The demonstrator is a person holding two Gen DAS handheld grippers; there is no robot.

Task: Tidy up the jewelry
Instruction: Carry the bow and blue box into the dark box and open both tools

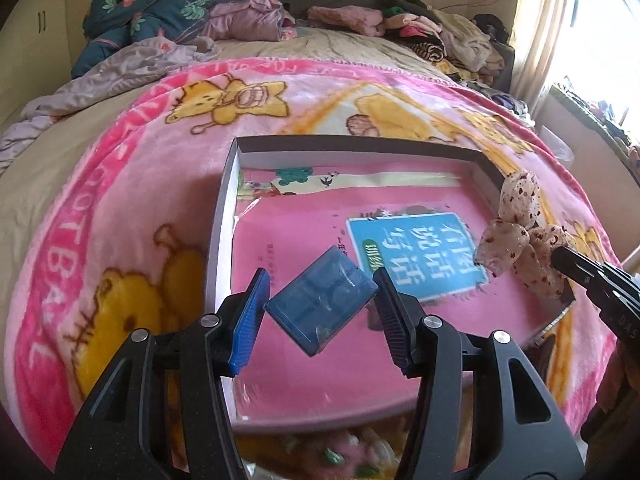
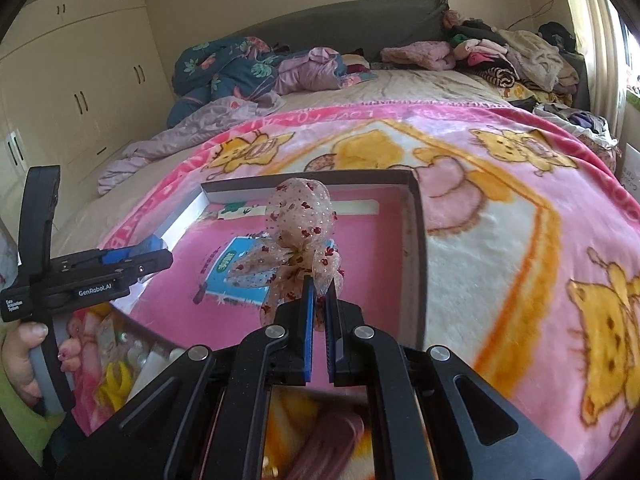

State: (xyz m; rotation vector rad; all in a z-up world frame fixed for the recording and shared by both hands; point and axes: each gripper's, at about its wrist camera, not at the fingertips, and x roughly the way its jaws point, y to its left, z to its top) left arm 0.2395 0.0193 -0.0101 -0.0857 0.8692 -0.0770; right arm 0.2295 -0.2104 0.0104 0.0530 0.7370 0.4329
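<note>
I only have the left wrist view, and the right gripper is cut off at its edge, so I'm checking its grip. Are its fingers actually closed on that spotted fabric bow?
Observer: Yes. The right wrist view shows the right gripper pinching the bow's lower edge, with only a narrow gap between the pads.
Operator: Is the bow over the tray?
Observer: Yes. From that side it hangs above the pink book inside the tray, nearer the tray's right wall.
Operator: My left gripper has the small blue box. What lies beside the tray?
Observer: To its lower left are small white bottles and something yellow.
</note>
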